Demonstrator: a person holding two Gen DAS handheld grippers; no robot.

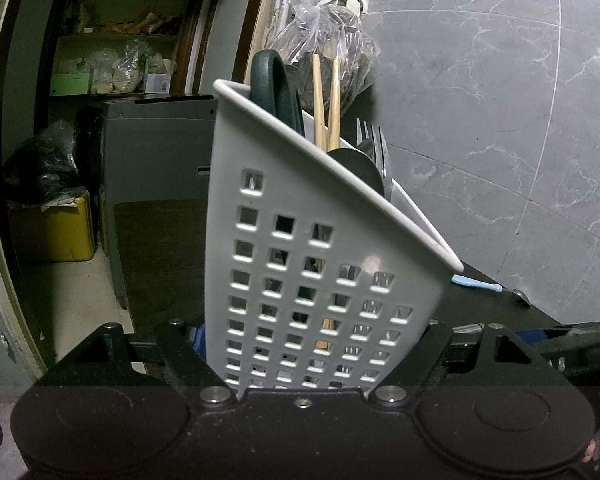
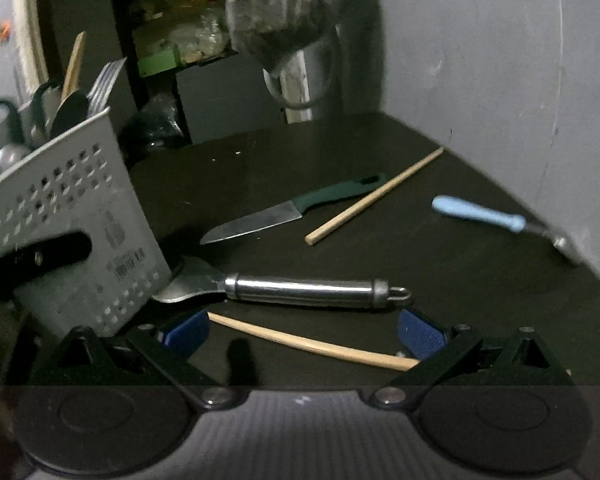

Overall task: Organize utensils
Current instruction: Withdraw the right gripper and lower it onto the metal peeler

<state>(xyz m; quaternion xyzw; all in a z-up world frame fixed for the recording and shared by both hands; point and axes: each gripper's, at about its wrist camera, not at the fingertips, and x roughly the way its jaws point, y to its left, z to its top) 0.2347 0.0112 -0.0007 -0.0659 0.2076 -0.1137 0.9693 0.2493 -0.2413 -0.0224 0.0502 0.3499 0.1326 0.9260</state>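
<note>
The left gripper point(image 1: 306, 360) squeezes the tilted grey utensil basket point(image 1: 300, 280); the right gripper point(image 2: 302, 334) is wide with nothing in its grip; a chopstick point(image 2: 316, 344) lies between its blue pads point(image 2: 422, 336), near the basket; a steel-handled tool point(image 2: 300, 290) touches the basket's foot.

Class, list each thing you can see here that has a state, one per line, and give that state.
Caddy: tilted, gripped by left claw.
Right claw: open, over a chopstick.
Knife: flat on table.
Steel tool: flat, head against caddy.
Blue-handled tool: flat near wall.
</note>
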